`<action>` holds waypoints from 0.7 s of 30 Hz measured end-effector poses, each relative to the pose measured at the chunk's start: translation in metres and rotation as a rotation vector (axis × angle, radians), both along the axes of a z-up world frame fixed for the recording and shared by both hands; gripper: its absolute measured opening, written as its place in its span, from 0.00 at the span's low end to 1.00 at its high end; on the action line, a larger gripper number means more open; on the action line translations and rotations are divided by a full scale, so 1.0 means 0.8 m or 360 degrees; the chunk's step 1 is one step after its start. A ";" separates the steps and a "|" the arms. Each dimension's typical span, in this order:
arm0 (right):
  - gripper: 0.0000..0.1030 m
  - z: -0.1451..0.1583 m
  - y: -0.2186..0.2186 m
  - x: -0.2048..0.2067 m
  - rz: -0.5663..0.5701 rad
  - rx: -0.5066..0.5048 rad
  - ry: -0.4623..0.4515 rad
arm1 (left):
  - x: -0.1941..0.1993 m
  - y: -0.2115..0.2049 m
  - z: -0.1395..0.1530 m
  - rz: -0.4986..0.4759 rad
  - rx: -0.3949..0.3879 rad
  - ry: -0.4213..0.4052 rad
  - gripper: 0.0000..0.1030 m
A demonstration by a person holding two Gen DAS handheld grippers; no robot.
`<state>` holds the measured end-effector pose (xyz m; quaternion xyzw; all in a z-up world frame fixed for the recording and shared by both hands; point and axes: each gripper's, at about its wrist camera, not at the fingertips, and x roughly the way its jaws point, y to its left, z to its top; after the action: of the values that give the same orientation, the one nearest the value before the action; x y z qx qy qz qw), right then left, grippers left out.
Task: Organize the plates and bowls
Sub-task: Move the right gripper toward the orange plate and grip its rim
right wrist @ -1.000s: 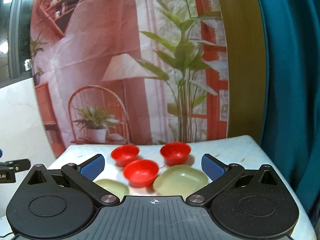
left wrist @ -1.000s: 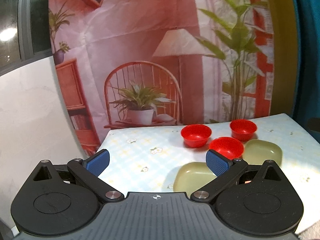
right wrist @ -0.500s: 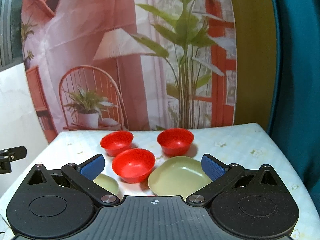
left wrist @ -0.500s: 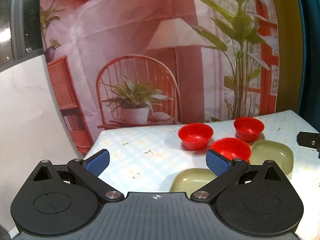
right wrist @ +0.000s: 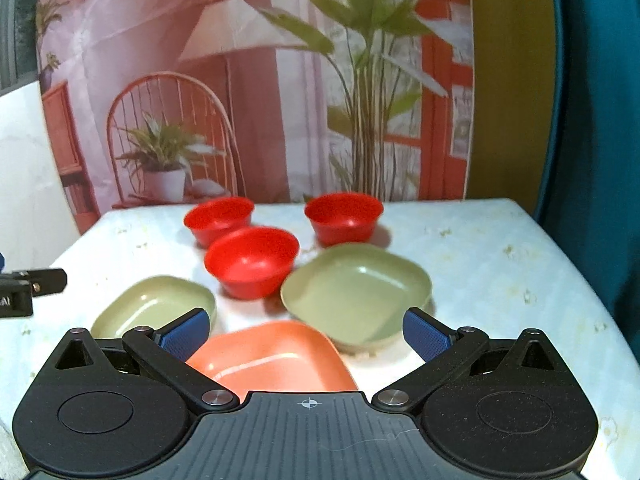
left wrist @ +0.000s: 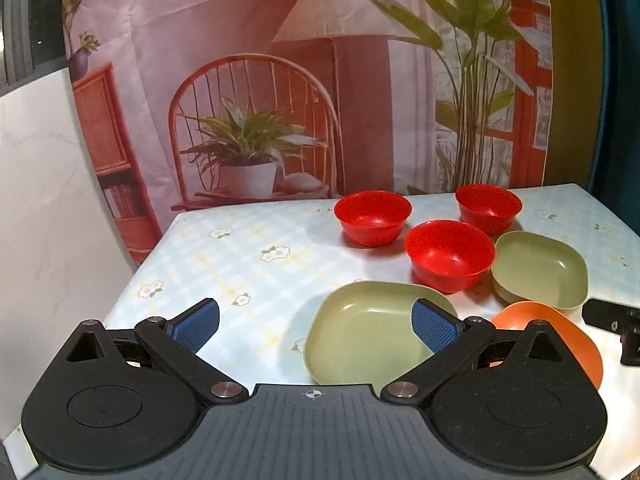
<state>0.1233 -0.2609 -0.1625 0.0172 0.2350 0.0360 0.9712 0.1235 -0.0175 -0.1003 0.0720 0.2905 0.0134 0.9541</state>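
Hovering: the left gripper (left wrist: 316, 322) and the right gripper (right wrist: 306, 330) both hang above the near edge of the table (left wrist: 240, 256), each pointing toward the dishes.
Left gripper: fingers spread wide, nothing between the blue pads (left wrist: 198, 324); the right-hand pad overlaps the near green plate (left wrist: 360, 340) in this view.
Right gripper: fingers spread wide, nothing held; the orange plate (right wrist: 272, 360) lies on the table below the gap.
Landmark: the middle red bowl (left wrist: 450, 254), upright on the floral tablecloth.
Far-left red bowl (left wrist: 372, 216): behind and left of the middle red bowl, close but apart.
Far-right red bowl (left wrist: 488, 208): behind and right of the middle red bowl, close by.
Near green plate: in front and left of the middle red bowl, just beside it.
Right green plate (left wrist: 540, 268): directly right of the middle red bowl, rims nearly meeting; contact cannot be told.
Orange plate: in front and right of the middle red bowl, its far edge tucked under or against the right green plate.
Backdrop (left wrist: 280, 80): printed cloth behind the table showing a chair, lamp and potted plants.
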 end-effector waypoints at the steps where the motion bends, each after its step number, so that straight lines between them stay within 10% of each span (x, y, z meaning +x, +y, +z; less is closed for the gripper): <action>1: 1.00 -0.004 0.000 -0.001 -0.0004 -0.0007 0.0010 | 0.001 0.001 -0.002 0.0004 -0.0010 0.0007 1.00; 21: 1.00 -0.035 0.002 0.000 0.0056 0.0006 0.0130 | -0.002 0.008 -0.041 -0.0054 -0.0194 0.0210 0.91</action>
<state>0.1234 -0.2593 -0.1903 0.0164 0.2748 0.0530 0.9599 0.1222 -0.0114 -0.1332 0.0195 0.3519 -0.0252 0.9355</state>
